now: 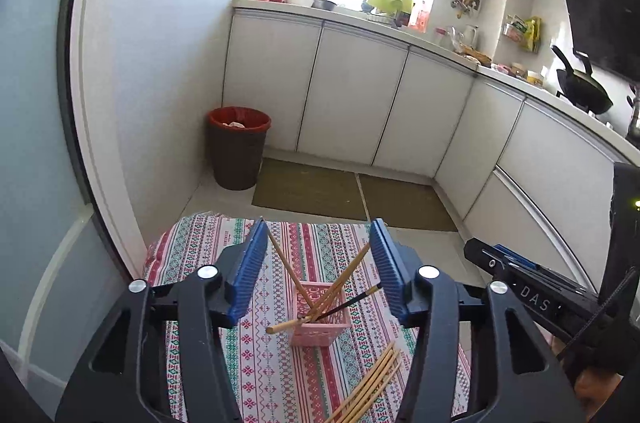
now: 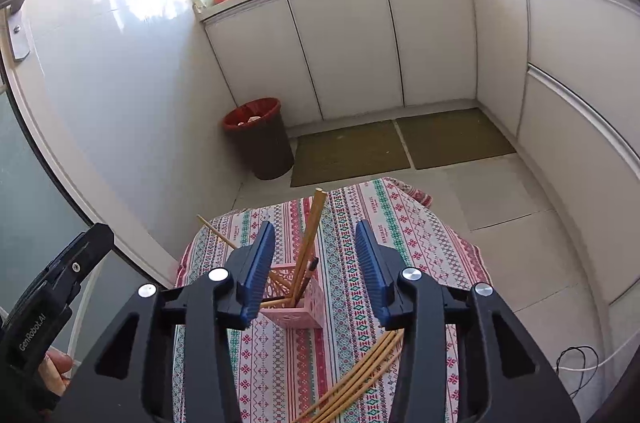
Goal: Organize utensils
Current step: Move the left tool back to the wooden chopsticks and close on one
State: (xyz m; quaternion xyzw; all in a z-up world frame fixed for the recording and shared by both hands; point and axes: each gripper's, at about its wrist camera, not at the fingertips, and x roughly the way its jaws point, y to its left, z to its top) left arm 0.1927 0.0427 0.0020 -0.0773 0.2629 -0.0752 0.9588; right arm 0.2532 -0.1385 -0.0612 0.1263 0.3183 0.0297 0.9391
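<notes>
A pink lattice holder [image 1: 320, 319] stands upright on a table covered by a striped patterned cloth [image 1: 248, 363]. Several chopsticks [image 1: 340, 283] stick out of it at splayed angles: light wooden ones leaning left and right, one lying low across the rim, and a dark one [image 1: 356, 299] tilted to the right. Just beside the holder, toward the near edge of the table, a loose bundle of bamboo chopsticks [image 1: 368, 387] lies flat on the cloth.

The left gripper [image 1: 320, 247] hovers above the holder, angled downward, its blue-padded jaws spread wide with nothing between them. The right gripper [image 2: 316, 243] hangs in a similar pose over the same holder, jaws also parted and empty; from its camera the upright chopsticks rise between the two fingers without touching them. Each gripper's black body shows at the edge of the other's view.

Beyond the table lie a tiled floor, two olive mats [image 2: 400, 147], a dark bin with a red liner [image 1: 238, 147] and white cabinets [image 1: 360, 95].
</notes>
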